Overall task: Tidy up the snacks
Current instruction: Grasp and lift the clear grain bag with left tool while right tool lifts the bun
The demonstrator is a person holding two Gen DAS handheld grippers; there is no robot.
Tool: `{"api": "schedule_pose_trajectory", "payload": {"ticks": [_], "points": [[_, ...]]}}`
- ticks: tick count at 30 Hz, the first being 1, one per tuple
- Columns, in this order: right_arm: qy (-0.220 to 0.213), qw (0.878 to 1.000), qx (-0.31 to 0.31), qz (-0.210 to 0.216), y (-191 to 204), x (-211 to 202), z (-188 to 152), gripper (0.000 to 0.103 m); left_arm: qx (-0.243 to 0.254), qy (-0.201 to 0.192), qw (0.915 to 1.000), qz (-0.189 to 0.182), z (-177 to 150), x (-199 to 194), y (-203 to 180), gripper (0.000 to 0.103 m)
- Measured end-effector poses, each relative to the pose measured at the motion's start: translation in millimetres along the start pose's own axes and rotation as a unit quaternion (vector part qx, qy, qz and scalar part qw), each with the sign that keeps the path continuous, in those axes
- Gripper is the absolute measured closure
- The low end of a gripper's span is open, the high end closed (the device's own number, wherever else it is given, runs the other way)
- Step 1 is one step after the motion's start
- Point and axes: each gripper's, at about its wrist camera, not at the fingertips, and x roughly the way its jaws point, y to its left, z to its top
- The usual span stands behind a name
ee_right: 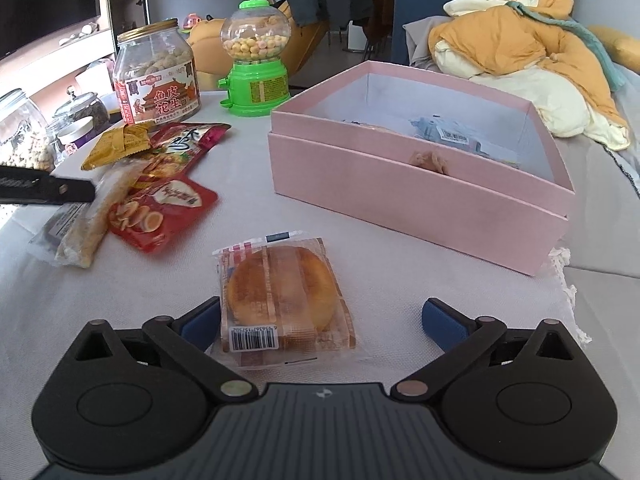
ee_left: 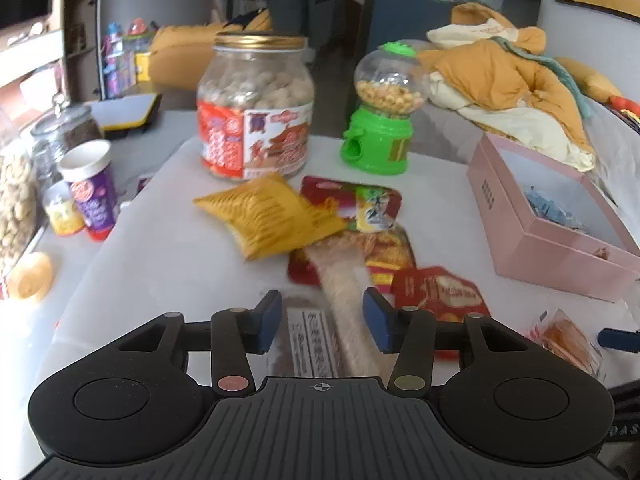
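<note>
Nearest the right wrist camera we see a wrapped round bun [ee_right: 282, 294] lying flat on the white tabletop [ee_right: 400, 276], barcode end toward the lens. Our right tool [ee_right: 322, 318] straddles it with jaws at their widest; the left blue pad sits just beside the wrapper edge, the right pad stands well clear, so nothing is gripped.

On the left wrist view our left tool [ee_left: 320, 322] stands about half open over a long pale snack bar [ee_left: 348, 292] in clear wrap. The bar runs between the blue pads, slightly nearer the right one. We cannot tell whether either pad touches it; no grip is evident.

Remaining loose snacks are clustered on the tabletop beyond the left tool:
- yellow packet [ee_left: 268, 216], lying partly over a red pouch [ee_left: 356, 204]
- small red packet [ee_left: 440, 294], just right of the bar

Behind the cluster stand a peanut jar [ee_left: 256, 108] with gold lid and a green candy dispenser [ee_left: 380, 108], both upright.

Pink box [ee_right: 420, 168] sits open to the right of the snacks, its tray nested in the lid. Inside we see a blue-grey packet [ee_right: 448, 130] and a small brownish item [ee_right: 430, 160] against the near wall.
</note>
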Motion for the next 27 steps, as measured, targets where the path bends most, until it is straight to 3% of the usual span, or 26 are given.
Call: {"api": "schedule_pose_trajectory", "payload": {"ticks": [3, 6, 8, 12, 20, 24, 27], "points": [[-0.001, 1.000, 0.000, -0.001, 0, 0, 0, 0.000, -0.005, -0.016, 0.9998, 0.011, 2, -3, -1, 0.060], [-0.001, 1.000, 0.000, -0.001, 0, 0, 0, 0.000, -0.025, -0.051, 0.9979, 0.033, 3, -18, 10, 0.061], [-0.001, 1.000, 0.000, 0.000, 0, 0, 0, 0.000, -0.052, -0.059, 0.9968, 0.017, 6, -27, 19, 0.062], [-0.001, 1.000, 0.001, 0.000, 1, -1, -1, 0.000, -0.049, -0.022, 0.9974, -0.048, 10, -21, 12, 0.062], [-0.002, 1.000, 0.000, -0.001, 0, -1, -1, 0.000, 0.004, 0.023, 0.9993, -0.029, -3, 14, -20, 0.066], [-0.002, 1.000, 0.002, 0.000, -1, 0, 0, 0.000, -0.015, 0.042, 0.9958, -0.080, -9, 8, -11, 0.068], [-0.002, 1.000, 0.002, 0.001, -1, -1, 0, 0.000, 0.004, 0.059, 0.9943, -0.089, -23, -13, -10, 0.068]]}}
